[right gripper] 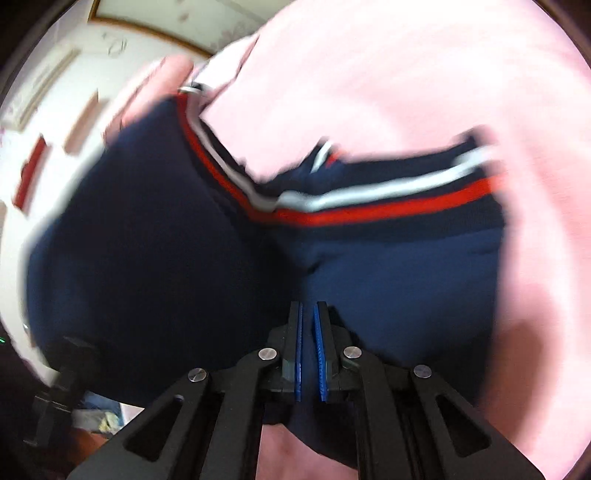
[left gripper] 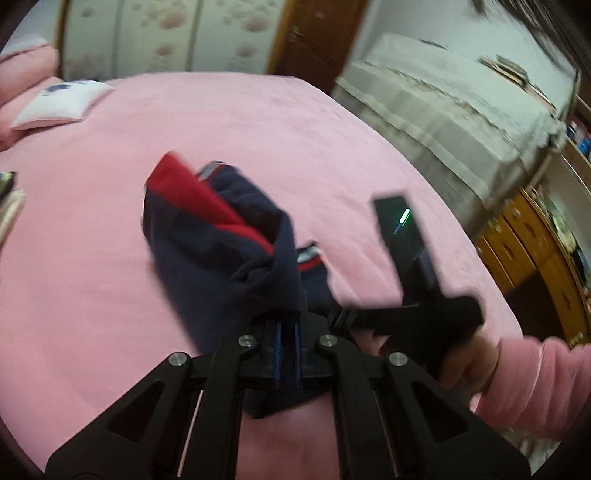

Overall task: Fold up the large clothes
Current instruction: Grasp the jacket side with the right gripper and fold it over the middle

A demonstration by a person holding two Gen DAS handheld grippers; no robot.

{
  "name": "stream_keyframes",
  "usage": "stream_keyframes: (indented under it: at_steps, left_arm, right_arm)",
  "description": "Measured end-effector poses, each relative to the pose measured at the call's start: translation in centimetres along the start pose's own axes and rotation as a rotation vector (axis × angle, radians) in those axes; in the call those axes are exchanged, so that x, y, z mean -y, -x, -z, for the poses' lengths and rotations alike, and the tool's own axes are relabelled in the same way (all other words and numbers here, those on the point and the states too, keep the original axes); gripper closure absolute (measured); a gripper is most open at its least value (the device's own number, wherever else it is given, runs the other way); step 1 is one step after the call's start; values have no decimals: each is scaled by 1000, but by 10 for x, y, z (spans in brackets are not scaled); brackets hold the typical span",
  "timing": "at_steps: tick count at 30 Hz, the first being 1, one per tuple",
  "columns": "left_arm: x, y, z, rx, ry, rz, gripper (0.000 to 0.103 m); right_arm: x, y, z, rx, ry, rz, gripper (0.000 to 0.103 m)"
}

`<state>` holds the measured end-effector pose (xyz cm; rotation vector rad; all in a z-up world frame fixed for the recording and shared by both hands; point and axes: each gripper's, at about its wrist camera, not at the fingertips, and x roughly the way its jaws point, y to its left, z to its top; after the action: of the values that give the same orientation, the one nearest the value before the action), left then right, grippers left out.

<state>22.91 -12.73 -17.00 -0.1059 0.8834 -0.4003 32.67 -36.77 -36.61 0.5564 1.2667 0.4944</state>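
Observation:
A navy garment [left gripper: 218, 243] with a red panel and red-and-white striped trim hangs bunched above the pink bed [left gripper: 258, 122]. My left gripper [left gripper: 288, 325] is shut on its navy cloth and holds it lifted. The right gripper body [left gripper: 417, 295] shows to the right in the left wrist view, held by a hand in a pink sleeve. In the right wrist view the same navy garment [right gripper: 166, 240] fills the frame, its striped hem [right gripper: 351, 206] running across. My right gripper [right gripper: 308, 314] is shut on a fold of the navy cloth.
A small white pillow [left gripper: 62, 101] lies at the far left of the bed. A second bed with a grey cover [left gripper: 454, 110] stands to the right, beside a wooden cabinet [left gripper: 535, 251]. A wooden door [left gripper: 314, 33] is behind.

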Motion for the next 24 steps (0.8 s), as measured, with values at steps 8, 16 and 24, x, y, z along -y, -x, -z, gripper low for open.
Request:
stream_keyframes:
  at_steps: [8, 16, 24]
  left_arm:
    - [50, -93, 37, -261, -143, 29, 100]
    - [39, -81, 30, -372, -110, -30, 25]
    - [-18, -56, 23, -338, 65, -150, 25]
  right_arm:
    - [55, 66, -24, 104, -120, 15, 95]
    - [42, 39, -33, 7, -73, -47, 72]
    - [-2, -17, -39, -65, 69, 119, 84]
